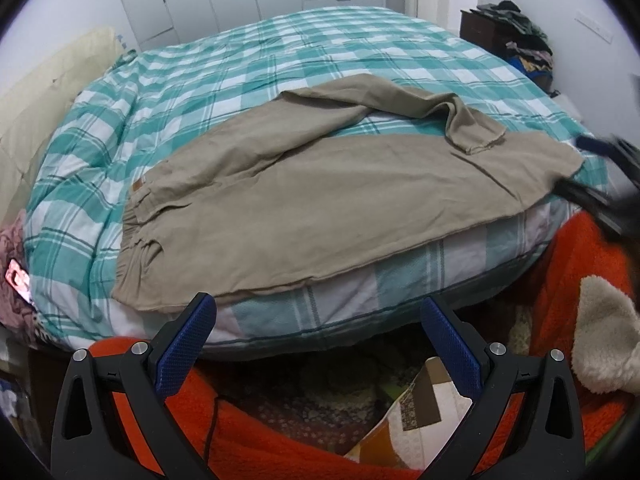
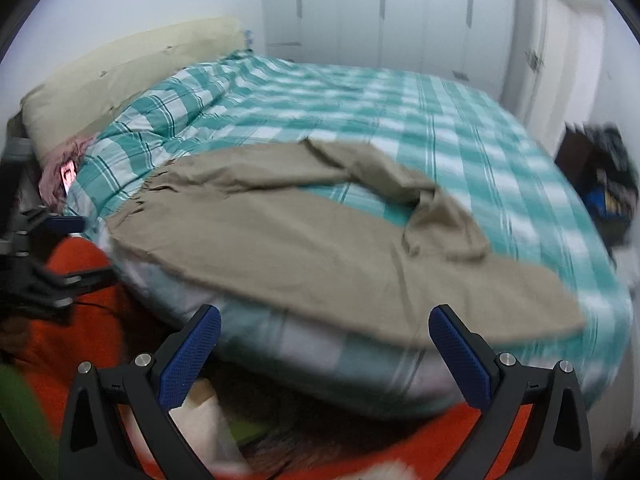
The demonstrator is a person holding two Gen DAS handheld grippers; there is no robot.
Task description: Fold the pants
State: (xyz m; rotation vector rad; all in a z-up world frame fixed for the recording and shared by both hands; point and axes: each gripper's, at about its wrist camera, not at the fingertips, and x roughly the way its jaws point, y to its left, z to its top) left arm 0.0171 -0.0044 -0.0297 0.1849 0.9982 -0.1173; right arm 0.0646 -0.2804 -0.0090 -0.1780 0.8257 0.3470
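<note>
Beige pants (image 1: pixel 304 200) lie spread on the near edge of a bed with a teal checked cover (image 1: pixel 280 60), waistband to the left. One leg runs along the bed's edge; the far leg curls back, its hem folded over. My left gripper (image 1: pixel 316 312) hangs open just below the bed's edge, near the waist end, holding nothing. In the right wrist view the pants (image 2: pixel 320 248) look blurred, and my right gripper (image 2: pixel 324 328) is open in front of the near leg, empty. The right gripper (image 1: pixel 600 168) also shows blurred at the leg hem in the left wrist view.
An orange fleece garment (image 1: pixel 580 280) on a person fills the foreground. A cream headboard (image 2: pixel 120 76) and a lit phone (image 1: pixel 18 280) sit at the left. A dark cabinet piled with clothes (image 1: pixel 512 36) stands at the far right. White wardrobes (image 2: pixel 400 12) line the back wall.
</note>
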